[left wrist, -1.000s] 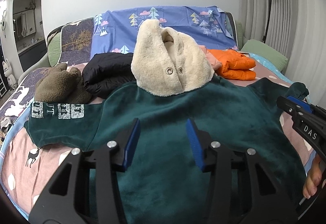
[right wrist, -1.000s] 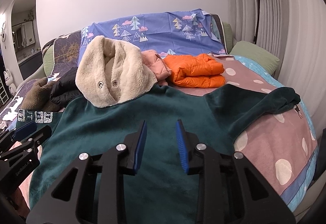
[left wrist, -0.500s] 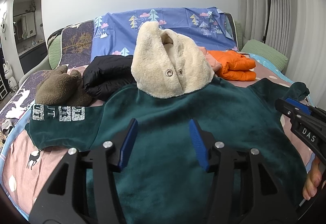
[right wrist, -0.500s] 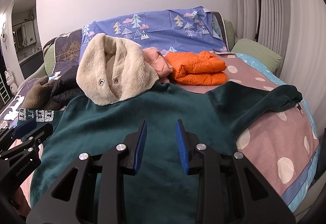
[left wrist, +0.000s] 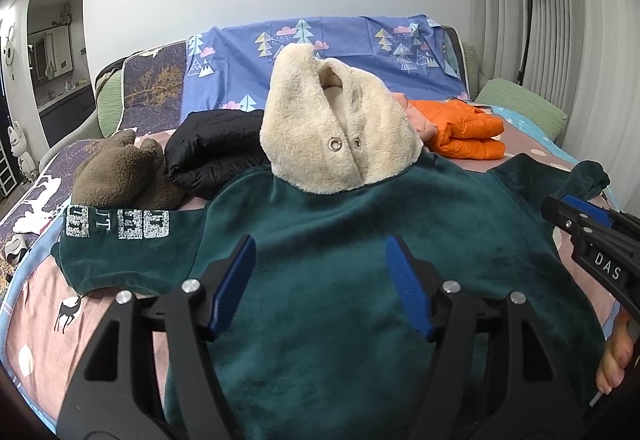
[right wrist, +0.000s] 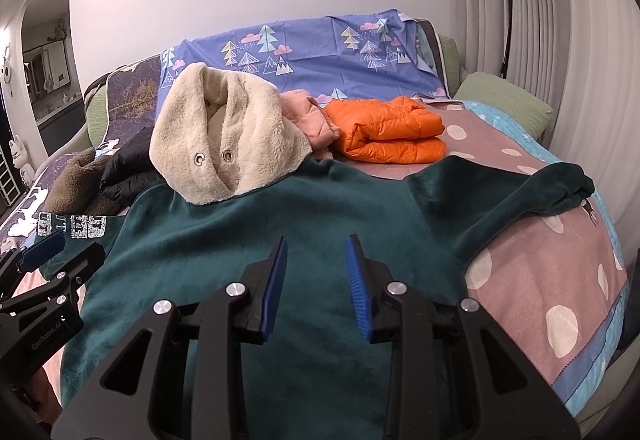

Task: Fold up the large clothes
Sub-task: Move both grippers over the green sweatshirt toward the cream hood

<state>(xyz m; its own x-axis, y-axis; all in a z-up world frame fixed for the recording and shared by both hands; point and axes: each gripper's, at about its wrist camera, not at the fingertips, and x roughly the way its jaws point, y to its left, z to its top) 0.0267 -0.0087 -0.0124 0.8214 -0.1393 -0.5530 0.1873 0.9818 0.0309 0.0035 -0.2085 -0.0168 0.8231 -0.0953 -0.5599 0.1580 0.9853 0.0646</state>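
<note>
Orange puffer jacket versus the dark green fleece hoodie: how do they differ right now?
The orange puffer jacket is folded into a compact stack; the dark green fleece hoodie lies spread flat, sleeves out. The jacket is shiny and quilted, the hoodie plush with a cream fleece hood. The jacket sits farther back; the hoodie lies right under both grippers. Both rest on the bed.

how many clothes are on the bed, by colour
green: 1, hoodie with cream hood
orange: 1, jacket
black: 1, jacket
brown: 1, fleece
pink: 1, garment
total: 5
</note>
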